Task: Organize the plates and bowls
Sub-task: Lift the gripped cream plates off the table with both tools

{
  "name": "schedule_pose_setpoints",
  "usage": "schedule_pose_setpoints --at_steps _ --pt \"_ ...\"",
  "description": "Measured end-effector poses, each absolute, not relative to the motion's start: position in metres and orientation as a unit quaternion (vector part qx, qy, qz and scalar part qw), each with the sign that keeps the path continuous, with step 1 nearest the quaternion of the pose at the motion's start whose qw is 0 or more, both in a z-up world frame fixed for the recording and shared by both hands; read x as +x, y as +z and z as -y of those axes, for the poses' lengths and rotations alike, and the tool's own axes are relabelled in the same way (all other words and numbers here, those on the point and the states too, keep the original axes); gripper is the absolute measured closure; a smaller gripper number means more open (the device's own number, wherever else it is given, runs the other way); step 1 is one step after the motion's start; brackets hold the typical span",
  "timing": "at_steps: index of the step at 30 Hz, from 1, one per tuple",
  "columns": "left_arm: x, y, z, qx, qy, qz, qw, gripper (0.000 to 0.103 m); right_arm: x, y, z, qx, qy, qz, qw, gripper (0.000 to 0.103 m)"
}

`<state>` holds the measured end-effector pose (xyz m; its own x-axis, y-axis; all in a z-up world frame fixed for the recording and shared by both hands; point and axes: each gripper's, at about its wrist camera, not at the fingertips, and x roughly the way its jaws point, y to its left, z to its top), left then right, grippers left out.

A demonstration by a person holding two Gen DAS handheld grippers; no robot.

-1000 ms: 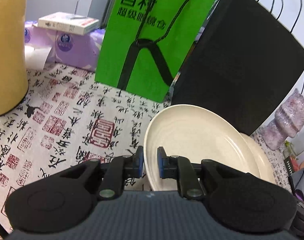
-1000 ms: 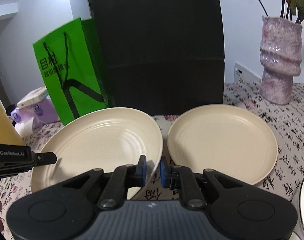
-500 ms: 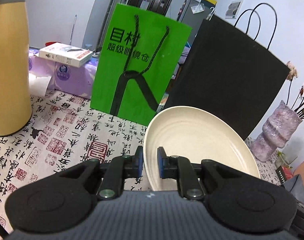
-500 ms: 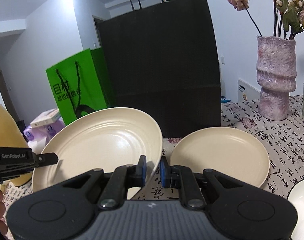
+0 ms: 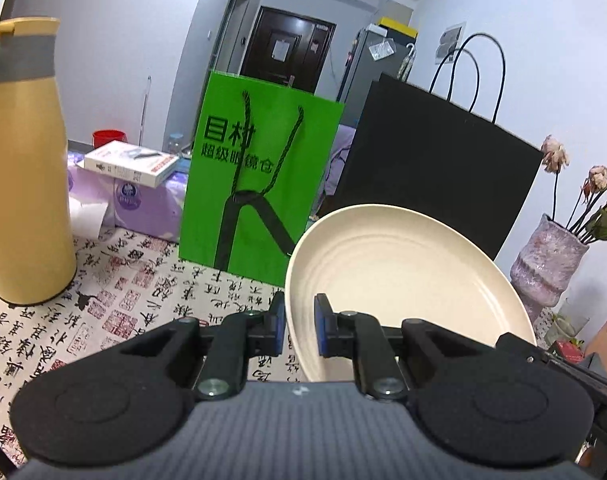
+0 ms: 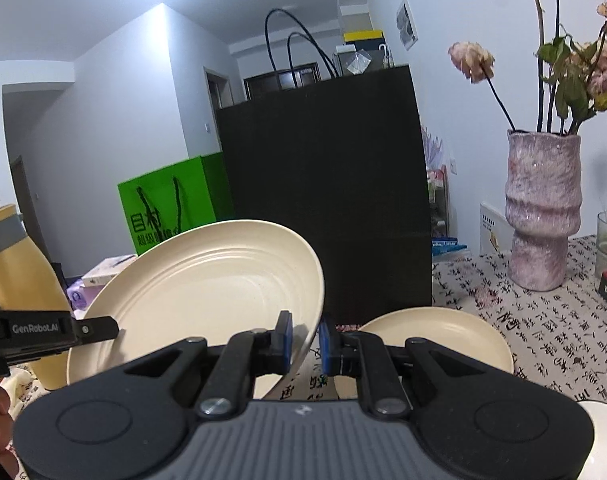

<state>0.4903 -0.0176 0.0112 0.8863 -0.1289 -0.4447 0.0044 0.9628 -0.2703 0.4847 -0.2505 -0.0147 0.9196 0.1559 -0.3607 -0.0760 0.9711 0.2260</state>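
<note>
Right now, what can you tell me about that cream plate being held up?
The cream plate is round and matte, with faint concentric rings stepping down to its middle; it looks like plastic or bamboo fibre. It is tilted, off the table, gripped at opposite rims by the left claw and the right claw. A second plate lies flat on the tablecloth beyond it.

Left wrist view: my left gripper [image 5: 299, 330] clamps the near rim of a cream plate [image 5: 399, 280], which is held tilted above the cloth [image 5: 115, 312] (printed with calligraphy). Behind it stand a green bag [image 5: 259, 184] and a black bag [image 5: 435, 176]. A yellow flask [image 5: 23, 184] stands at left, a vase [image 5: 543, 264] at right.
</note>
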Motion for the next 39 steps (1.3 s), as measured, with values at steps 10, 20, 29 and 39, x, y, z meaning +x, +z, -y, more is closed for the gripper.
schedule_pose_setpoints --at_steps 10,20,29,39 --pt "0.462 0.026 0.018 -0.127 -0.026 -0.230 0.965 0.089 0.461 -0.004 0.251 0.114 0.072 -0.180 0.974 0.090" --pt "0.427 0.041 0.018 -0.125 -0.016 -0.223 0.967 0.089 0.430 0.005 0.251 0.119 0.081 -0.177 0.974 0.090" --pt "0.393 0.052 0.018 -0.121 -0.010 -0.214 0.969 0.089 0.402 0.015 0.253 0.121 0.089 -0.169 0.974 0.090" --pt "0.358 0.063 0.022 -0.111 -0.005 -0.203 0.973 0.089 0.371 0.025 0.254 0.119 0.094 -0.162 0.975 0.090"
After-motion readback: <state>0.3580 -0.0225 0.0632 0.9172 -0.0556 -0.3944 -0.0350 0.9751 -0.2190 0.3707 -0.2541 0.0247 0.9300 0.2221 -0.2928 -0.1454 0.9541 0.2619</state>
